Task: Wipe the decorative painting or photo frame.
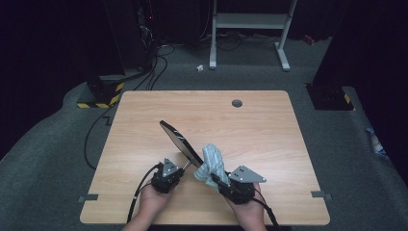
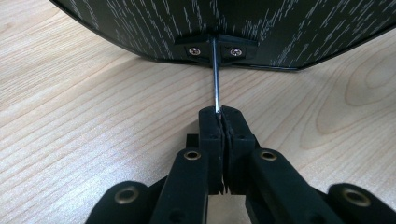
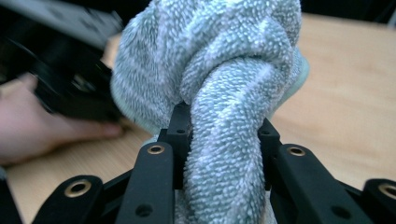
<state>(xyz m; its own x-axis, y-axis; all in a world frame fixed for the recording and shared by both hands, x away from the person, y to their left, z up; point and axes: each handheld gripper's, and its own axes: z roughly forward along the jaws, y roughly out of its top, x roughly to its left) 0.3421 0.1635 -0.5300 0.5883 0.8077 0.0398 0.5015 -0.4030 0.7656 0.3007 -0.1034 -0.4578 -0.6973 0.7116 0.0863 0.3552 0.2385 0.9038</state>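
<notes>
While the mirror [image 1: 179, 140] is tilted above the table [image 1: 269, 125], a towel [image 1: 211, 163] is held beside it.
Its thin metal stem [image 2: 215, 77] is pinched by the left gripper [image 2: 219, 112]; the towel is clenched by the right gripper [image 3: 224, 135], just right of the mirror, near the table's near edge.

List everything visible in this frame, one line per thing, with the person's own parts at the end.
pan: one, black, tilted up over the table's middle, held by its thin metal handle
cloth: one, light blue-grey, bunched beside the pan's near end
table: one, light wood
cable hole: one, grey, far side of the table
white frame: one, on the floor beyond the table
left gripper: black, shut on the handle
right gripper: black, shut on the cloth
hands: two, at the near edge
</notes>
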